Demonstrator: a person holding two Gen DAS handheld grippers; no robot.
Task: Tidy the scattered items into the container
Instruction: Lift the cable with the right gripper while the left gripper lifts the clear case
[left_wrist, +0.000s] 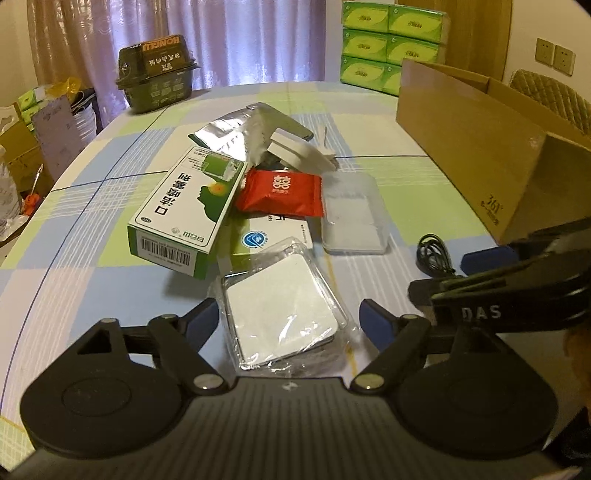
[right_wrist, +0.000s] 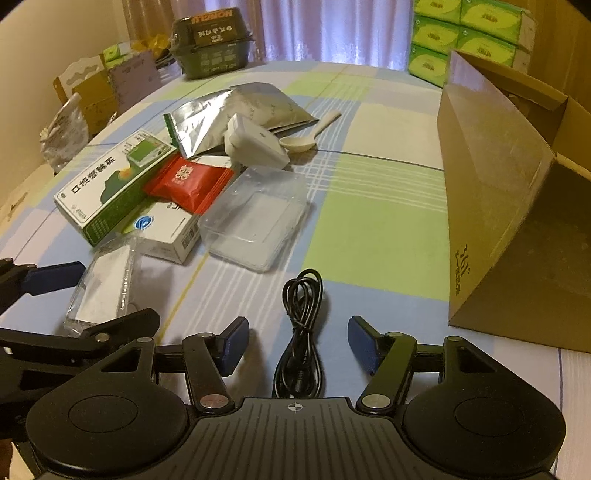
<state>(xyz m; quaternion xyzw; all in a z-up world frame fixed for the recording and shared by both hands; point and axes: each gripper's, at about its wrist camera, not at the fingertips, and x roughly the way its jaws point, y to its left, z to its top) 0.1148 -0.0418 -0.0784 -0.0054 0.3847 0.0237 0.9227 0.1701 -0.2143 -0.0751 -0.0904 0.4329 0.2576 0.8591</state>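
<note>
Cardboard box (right_wrist: 509, 206) stands at the table's (right_wrist: 369, 221) right, interior hidden. Left gripper (left_wrist: 288, 317) spreads wide around a plastic-wrapped white pad (left_wrist: 284, 306); right gripper (right_wrist: 297, 341) gapes astride a coiled black cable (right_wrist: 301, 325).

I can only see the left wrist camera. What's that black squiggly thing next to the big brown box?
Observer: It's a bundled black cable, lying flat on the table.
Operator: Is the other gripper holding it?
Observer: No. The right gripper is open, and the cable lies between its fingers without being pinched.
Operator: And the white stick behind the pile?
Observer: That's the handle of a white spoon. Its bowl rests on the table right beside the white block.
</note>
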